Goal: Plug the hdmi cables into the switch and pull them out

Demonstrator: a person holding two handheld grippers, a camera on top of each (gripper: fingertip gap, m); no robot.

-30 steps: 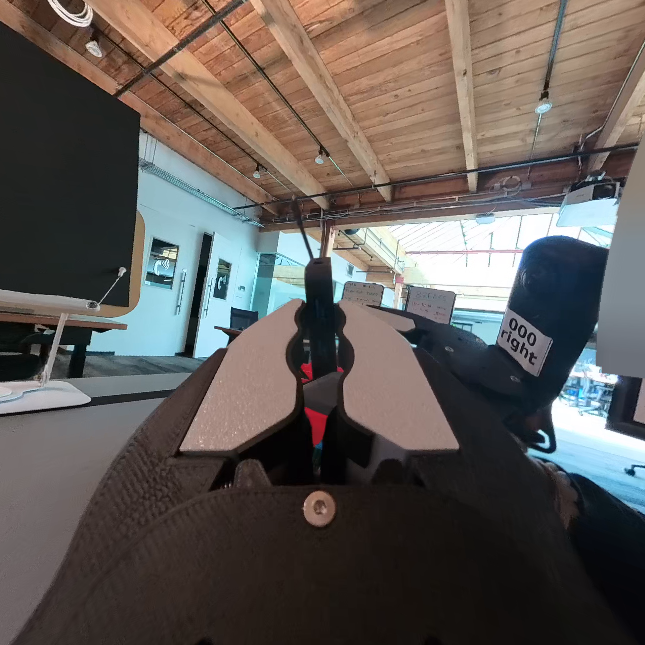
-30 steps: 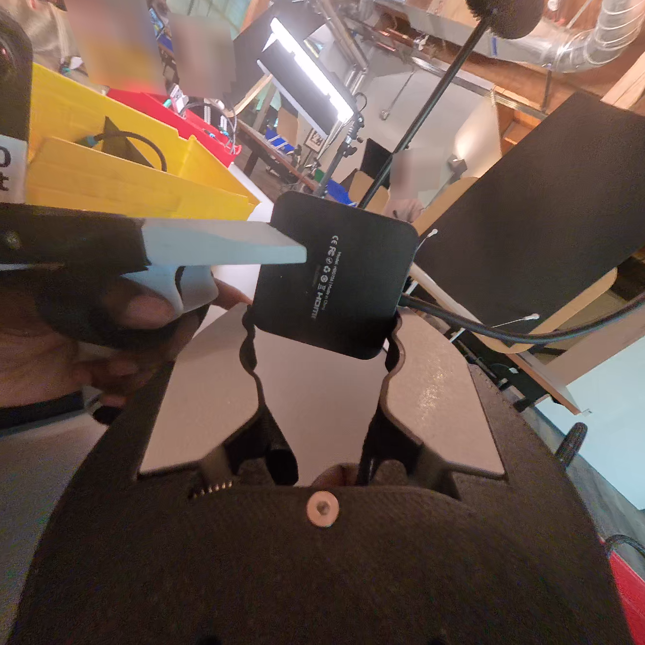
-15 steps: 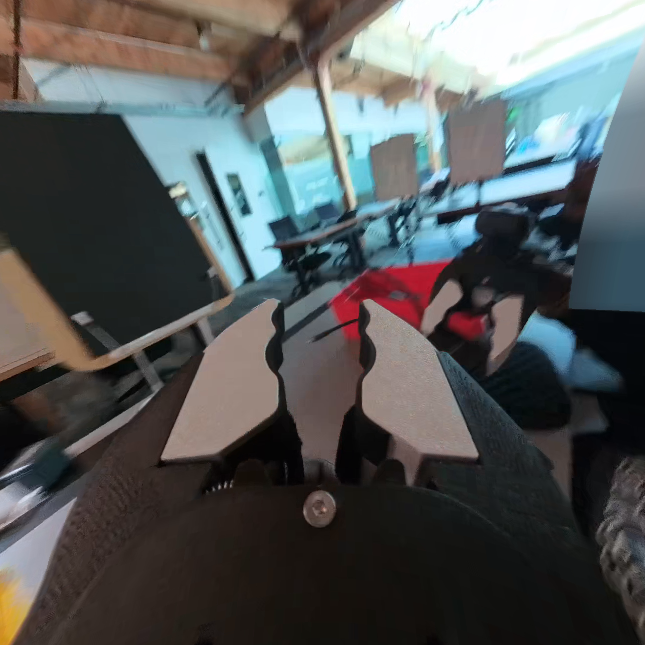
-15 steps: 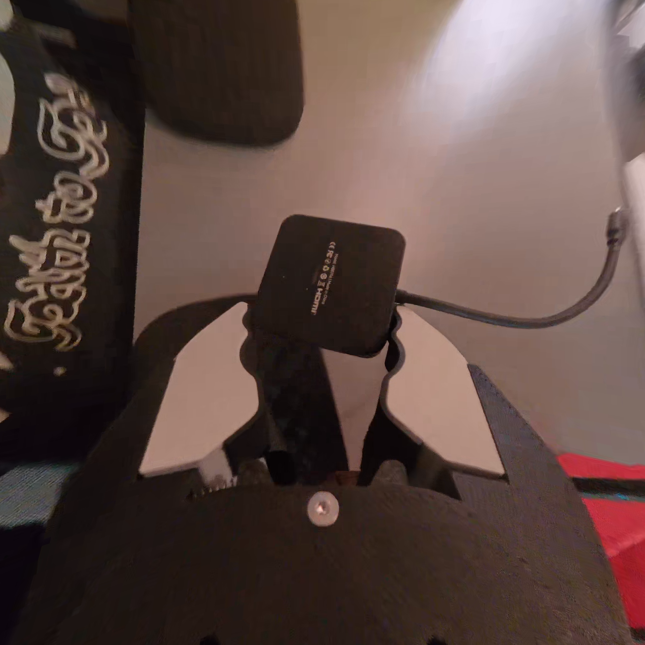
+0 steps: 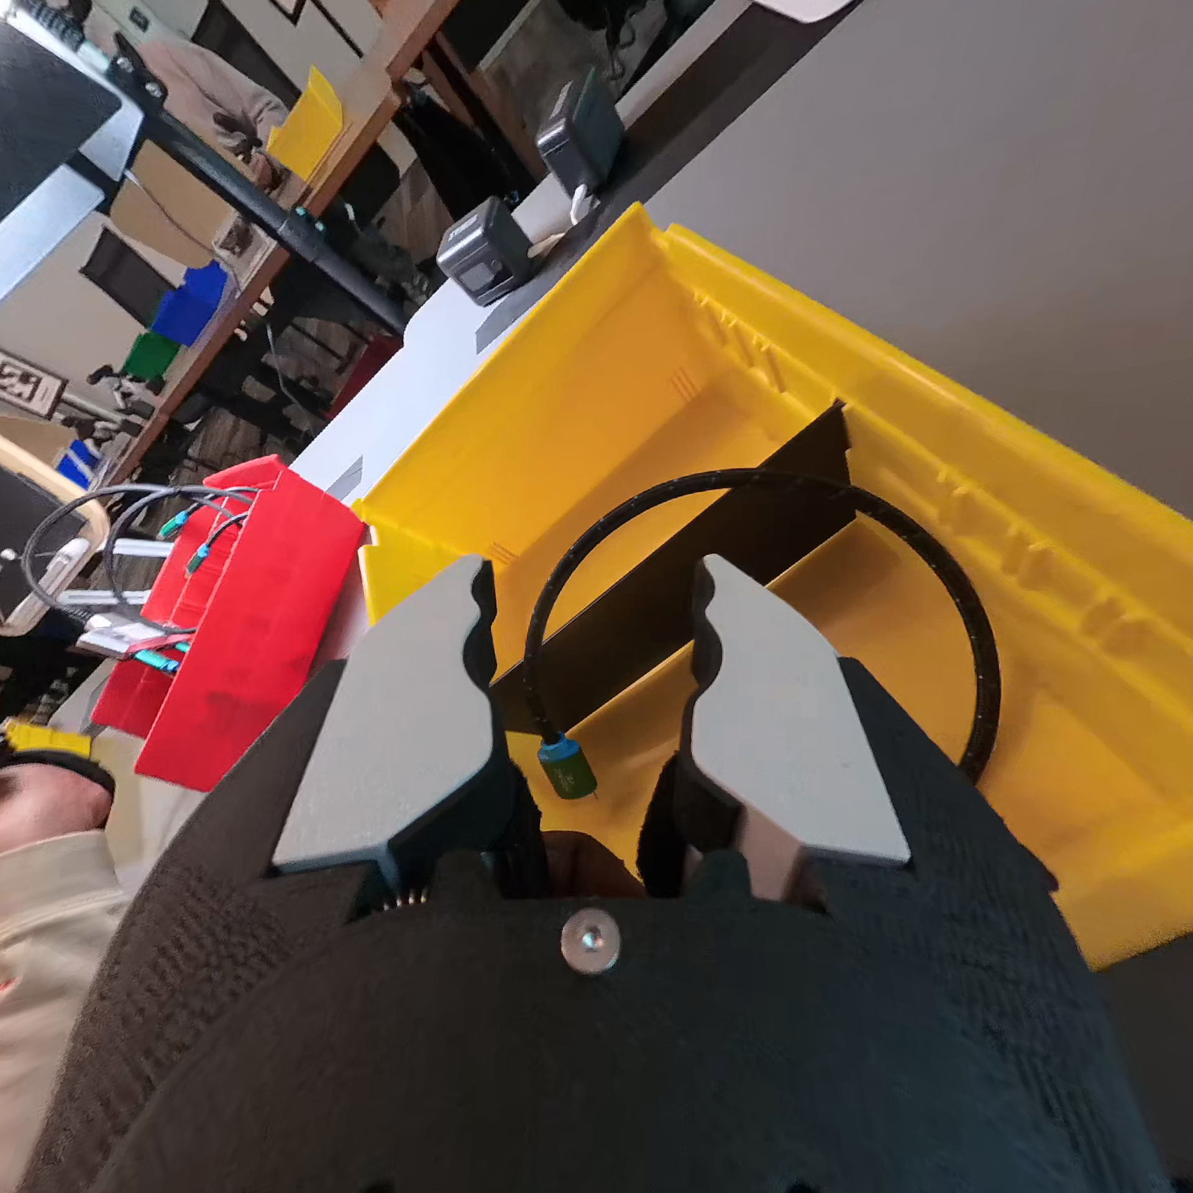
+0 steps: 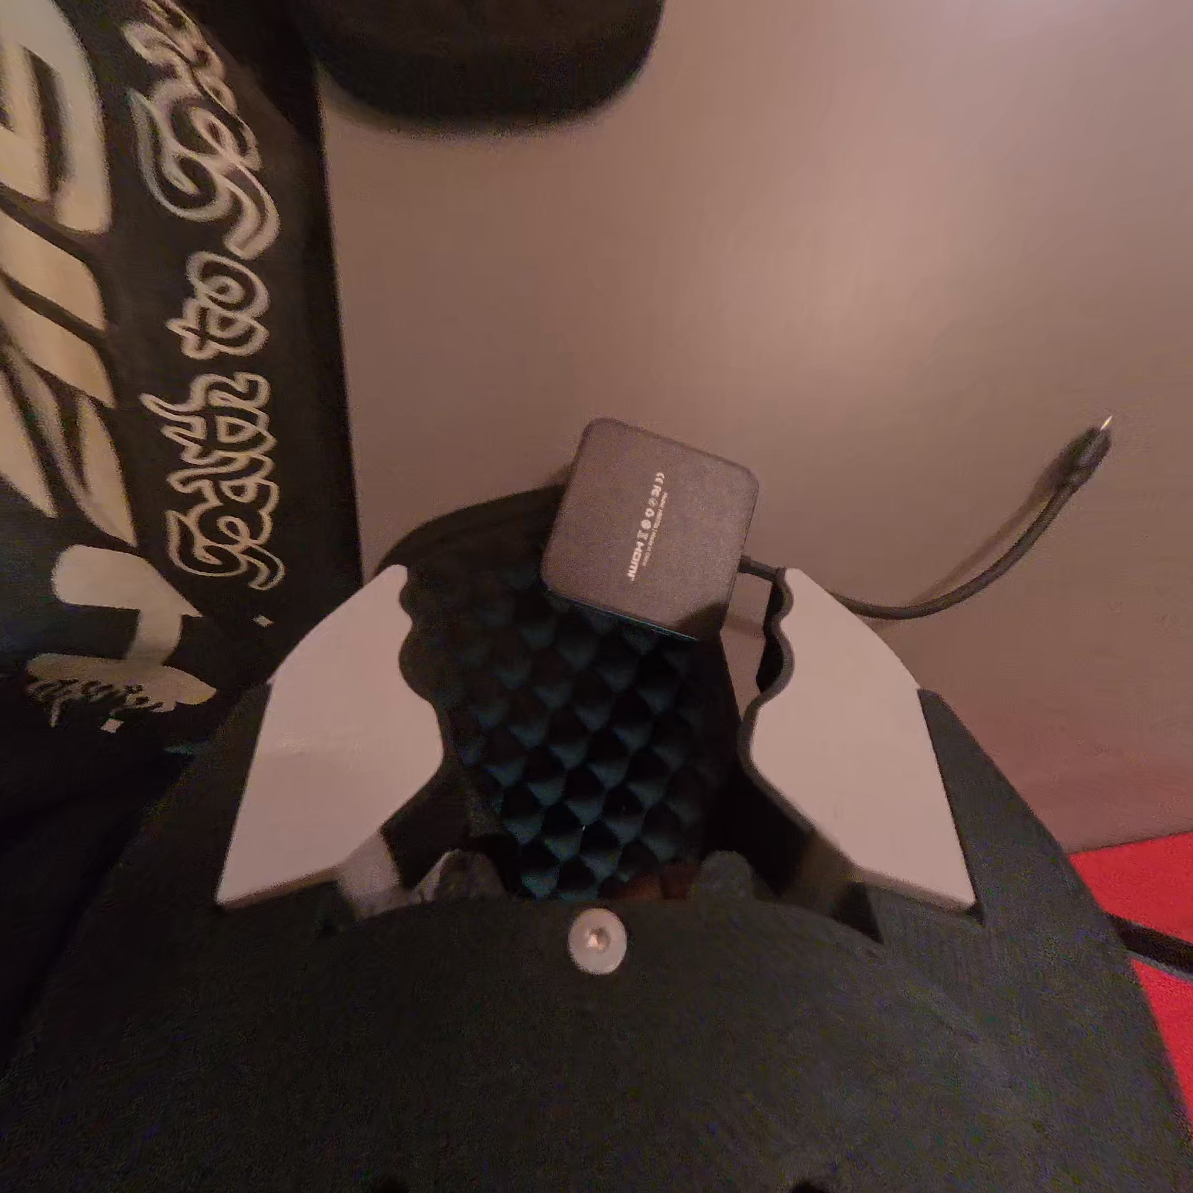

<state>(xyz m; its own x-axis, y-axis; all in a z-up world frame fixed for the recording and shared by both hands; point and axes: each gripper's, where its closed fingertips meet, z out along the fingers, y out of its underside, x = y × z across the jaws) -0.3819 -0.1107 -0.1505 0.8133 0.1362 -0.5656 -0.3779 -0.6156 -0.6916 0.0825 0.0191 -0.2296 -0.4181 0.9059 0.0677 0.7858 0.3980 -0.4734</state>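
Note:
In the left wrist view my left gripper (image 5: 591, 568) is open and empty above a yellow bin (image 5: 581, 387). A black braided HDMI cable (image 5: 762, 478) lies looped in the bin across its black divider (image 5: 774, 503). Its green and blue plug (image 5: 561, 771) rests on the bin floor, seen between my fingers, and neither pad touches it. In the right wrist view my right gripper (image 6: 592, 576) is wide open. The black square switch (image 6: 652, 529) lies between the fingertips with a gap to each pad. Its short cable (image 6: 968, 581) runs right, past the right fingertip.
A red bin (image 5: 245, 613) with more cables stands left of the yellow bin. Small black devices (image 5: 484, 252) sit on the white table beyond. A person's sleeve (image 5: 39, 904) is at the left. A black quilted pad (image 6: 581, 742) lies under the switch, with black lettered fabric (image 6: 161, 323) at the left.
My left gripper was shut on a black cable plug, swung over to the yellow bin and opened; the cable now lies in the bin. My right gripper lowered the switch and opened off it.

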